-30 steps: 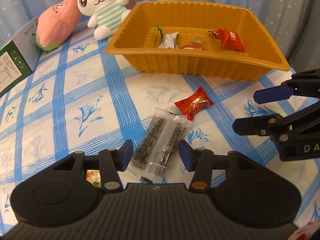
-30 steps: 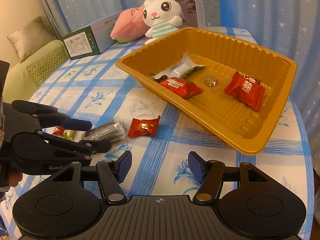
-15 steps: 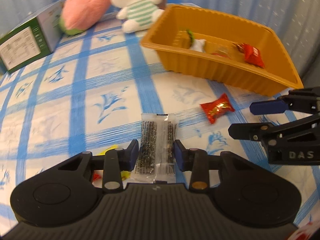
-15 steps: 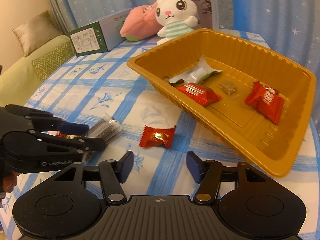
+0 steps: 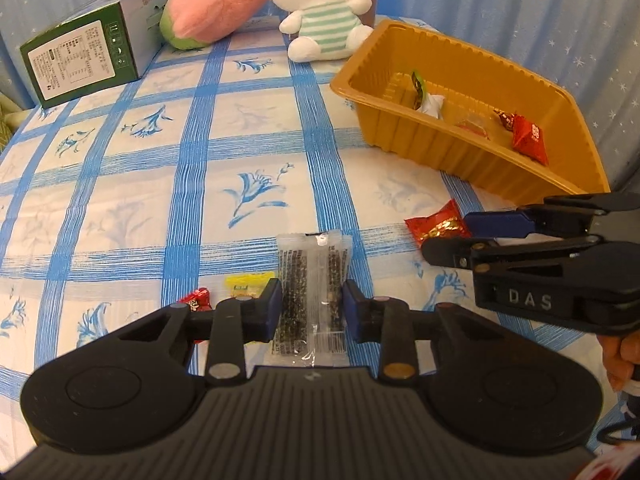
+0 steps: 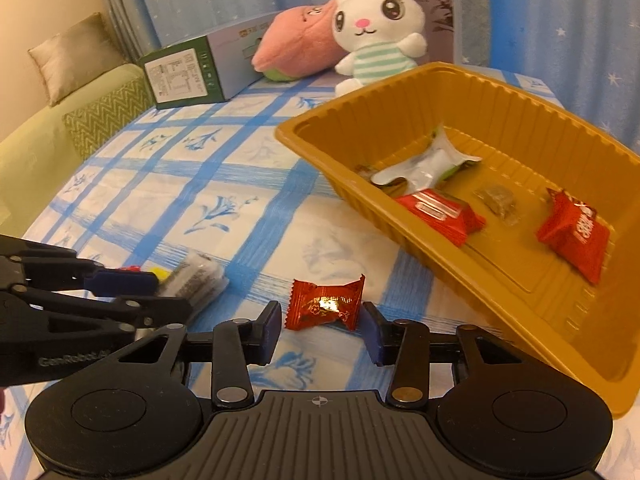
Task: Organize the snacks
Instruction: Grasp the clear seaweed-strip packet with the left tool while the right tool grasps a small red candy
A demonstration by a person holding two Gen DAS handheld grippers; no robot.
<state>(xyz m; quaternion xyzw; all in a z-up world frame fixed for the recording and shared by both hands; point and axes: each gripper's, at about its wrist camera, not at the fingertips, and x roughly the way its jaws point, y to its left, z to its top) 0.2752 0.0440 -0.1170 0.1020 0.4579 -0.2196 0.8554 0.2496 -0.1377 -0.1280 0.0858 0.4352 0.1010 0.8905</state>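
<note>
A clear packet of dark seaweed strips lies on the blue-checked cloth between the pads of my left gripper. Its jaws are closing and the pads touch the packet's long edges. From the right wrist view the packet looks bunched between those fingers. A red foil candy lies between the pads of my right gripper. Those jaws are closing too, with a small gap left on each side. The orange tray beyond holds several wrapped snacks. A yellow candy and a small red one lie by the left finger.
A white plush rabbit, a pink plush and a green box stand along the far edge of the table. A green sofa with a cushion is off the left side. Blue curtains hang behind.
Both pairs of jaws have narrowed. The left gripper rolled and slid over the seaweed packet until its pads met it. The right gripper moved up to the red candy, which now lies between its pads.
</note>
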